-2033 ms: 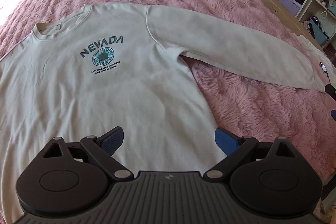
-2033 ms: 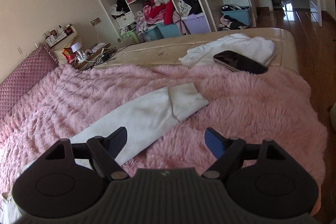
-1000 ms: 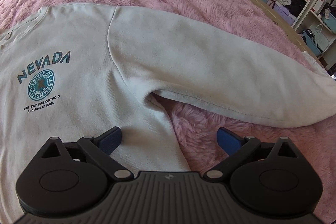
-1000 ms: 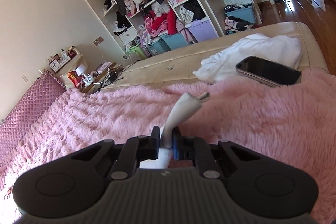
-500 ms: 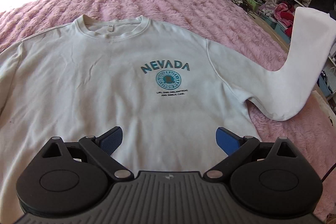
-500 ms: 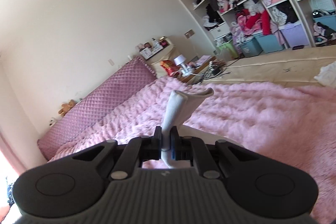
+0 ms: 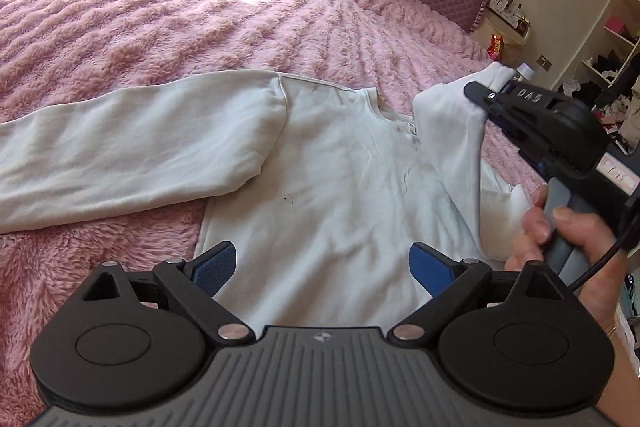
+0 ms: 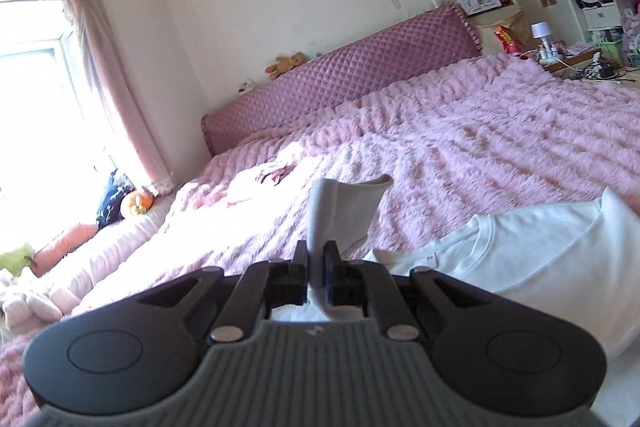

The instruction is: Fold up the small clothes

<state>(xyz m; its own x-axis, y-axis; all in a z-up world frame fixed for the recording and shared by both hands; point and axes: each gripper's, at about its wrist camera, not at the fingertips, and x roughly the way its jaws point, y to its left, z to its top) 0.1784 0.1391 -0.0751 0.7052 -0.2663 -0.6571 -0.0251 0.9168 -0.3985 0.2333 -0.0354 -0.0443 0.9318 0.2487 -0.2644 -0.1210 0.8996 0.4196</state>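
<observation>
White sweatshirt (image 7: pixel 340 187) lay flat on the pink bed (image 7: pixel 200 27). The right tongs (image 8: pixel 316 267) pinched its sleeve cuff (image 8: pixel 344 211), folding it across. The left tongs (image 7: pixel 322 267) were wide and empty. Next, lay the sleeve down.

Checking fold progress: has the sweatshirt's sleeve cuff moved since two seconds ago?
Yes. The cuff, clamped in the right hand-held gripper, has left the pink blanket and now hangs over the sweatshirt body.

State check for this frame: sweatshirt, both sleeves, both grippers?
sweatshirt: spread flat on the pink blanket.
far sleeve: lying outstretched, unfolded.
near sleeve: lifted over the body, cuff pinched.
right gripper: shut on cuff.
left gripper: open, empty.
</observation>
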